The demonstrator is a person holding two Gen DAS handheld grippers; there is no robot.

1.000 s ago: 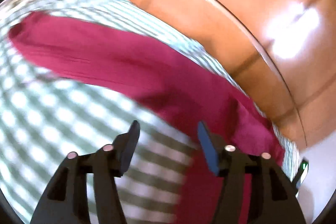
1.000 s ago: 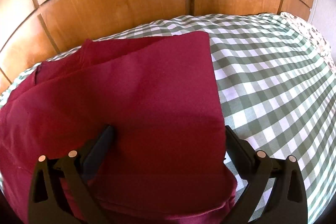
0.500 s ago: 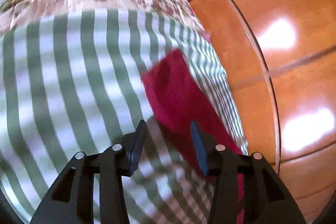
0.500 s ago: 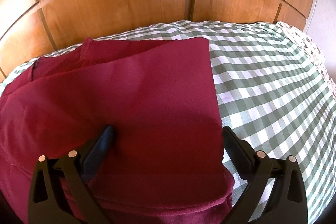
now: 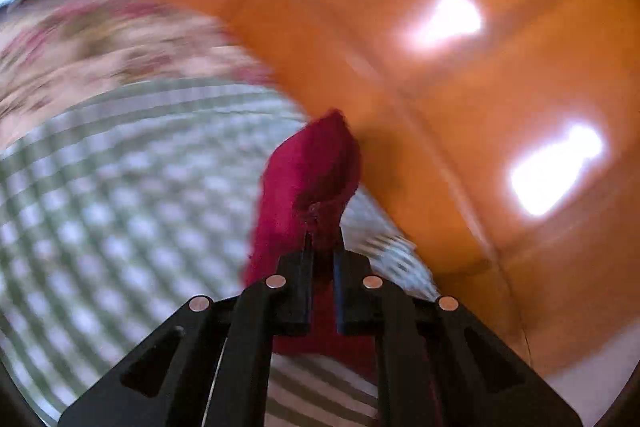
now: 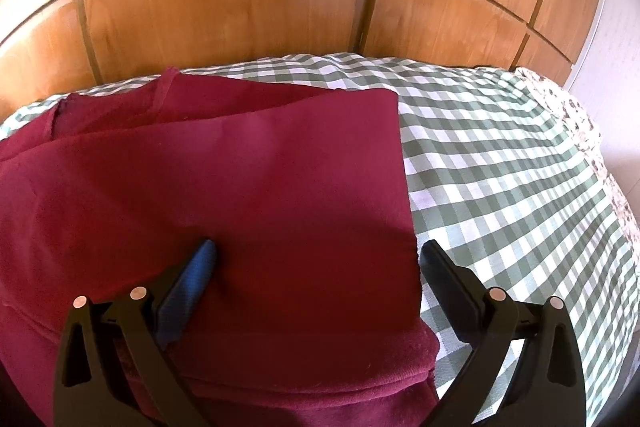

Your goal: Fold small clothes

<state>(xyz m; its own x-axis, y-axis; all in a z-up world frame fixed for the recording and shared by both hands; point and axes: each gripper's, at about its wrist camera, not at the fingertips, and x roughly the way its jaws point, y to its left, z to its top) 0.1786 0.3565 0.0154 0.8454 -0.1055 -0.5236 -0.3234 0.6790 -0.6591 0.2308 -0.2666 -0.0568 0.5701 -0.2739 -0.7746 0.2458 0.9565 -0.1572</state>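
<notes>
A dark red garment (image 6: pixel 240 167) lies folded on a green-and-white checked bed sheet (image 6: pixel 500 167), its straight edge on the right. My right gripper (image 6: pixel 320 251) is open wide low over the near right part. Its left fingertip (image 6: pixel 206 259) rests on the cloth and the right one hangs over the sheet just past the garment's edge. In the blurred left wrist view my left gripper (image 5: pixel 322 239) is shut on a bunched corner of the red garment (image 5: pixel 312 171), which stands up above the checked sheet (image 5: pixel 120 187).
Glossy wooden panels (image 6: pixel 240 7) rise close behind the bed, and they fill the right of the left wrist view as the wooden panels (image 5: pixel 460 107). A floral cover (image 6: pixel 580 131) lies at the bed's far right edge, seen also as the floral cover (image 5: pixel 80 47).
My left gripper has closed on a corner of the red garment and lifted it off the sheet while swinging round. The right gripper has stayed open over the garment, tilting only slightly.
</notes>
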